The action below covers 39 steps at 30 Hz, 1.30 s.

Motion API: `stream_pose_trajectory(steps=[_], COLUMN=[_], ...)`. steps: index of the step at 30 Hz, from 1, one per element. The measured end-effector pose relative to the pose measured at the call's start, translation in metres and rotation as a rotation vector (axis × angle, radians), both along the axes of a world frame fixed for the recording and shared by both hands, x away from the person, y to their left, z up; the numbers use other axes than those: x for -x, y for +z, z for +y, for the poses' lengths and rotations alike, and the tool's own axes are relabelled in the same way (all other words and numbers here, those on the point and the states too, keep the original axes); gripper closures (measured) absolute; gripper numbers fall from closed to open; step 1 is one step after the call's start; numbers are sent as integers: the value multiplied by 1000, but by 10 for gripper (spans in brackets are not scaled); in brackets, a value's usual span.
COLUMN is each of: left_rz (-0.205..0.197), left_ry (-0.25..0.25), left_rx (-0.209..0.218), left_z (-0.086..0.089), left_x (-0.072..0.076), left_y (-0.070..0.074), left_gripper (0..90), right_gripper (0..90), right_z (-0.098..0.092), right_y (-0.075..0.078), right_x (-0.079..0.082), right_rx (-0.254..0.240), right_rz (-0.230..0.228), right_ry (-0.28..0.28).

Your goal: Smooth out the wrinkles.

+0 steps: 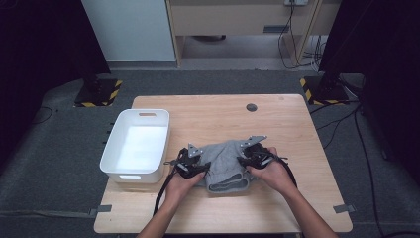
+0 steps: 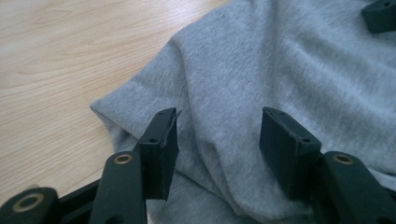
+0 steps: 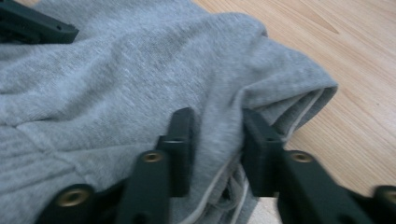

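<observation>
This looks like a lab or recording studio set up for data capture. A plain wooden table (image 1: 223, 119) stands on grey carpet (image 1: 59, 163), with tape tabs (image 1: 344, 208) at its near corners. Stand bases marked with yellow-and-black hazard tape (image 1: 99, 94) flank its far corners, dark curtains (image 1: 39, 44) hang at both sides, and loose cables (image 1: 297, 44) trail across the floor behind.

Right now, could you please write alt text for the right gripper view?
The right gripper pinches a fold of the grey garment between its two black jaws. The crumpled cloth lies on a light wooden table.
</observation>
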<state>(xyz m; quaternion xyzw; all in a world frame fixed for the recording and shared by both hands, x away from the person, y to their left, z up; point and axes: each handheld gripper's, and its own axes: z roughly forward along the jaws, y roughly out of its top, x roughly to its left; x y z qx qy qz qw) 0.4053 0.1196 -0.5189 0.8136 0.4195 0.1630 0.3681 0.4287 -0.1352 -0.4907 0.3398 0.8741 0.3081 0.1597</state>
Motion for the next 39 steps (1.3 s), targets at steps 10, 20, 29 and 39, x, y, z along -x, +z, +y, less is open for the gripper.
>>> stream_pose_trajectory(steps=[10, 20, 29, 39], left_rz=[10, 16, -9, -13], left_ry=[-17, -13, -12, 29], left_rx=[-21, -23, -24, 59], left_z=[-12, -34, -29, -13], left_x=[-29, -69, -63, -71], left_y=[-6, -3, 13, 30], left_gripper=[480, 483, 475, 501], right_gripper=[804, 801, 544, 517], right_z=[-12, -30, -35, -29], right_y=[1, 5, 18, 38], right_x=[-9, -36, -29, -19], right_rx=[26, 31, -7, -13], right_rz=[-25, -39, -72, -99], right_ry=[-39, -113, -157, -117])
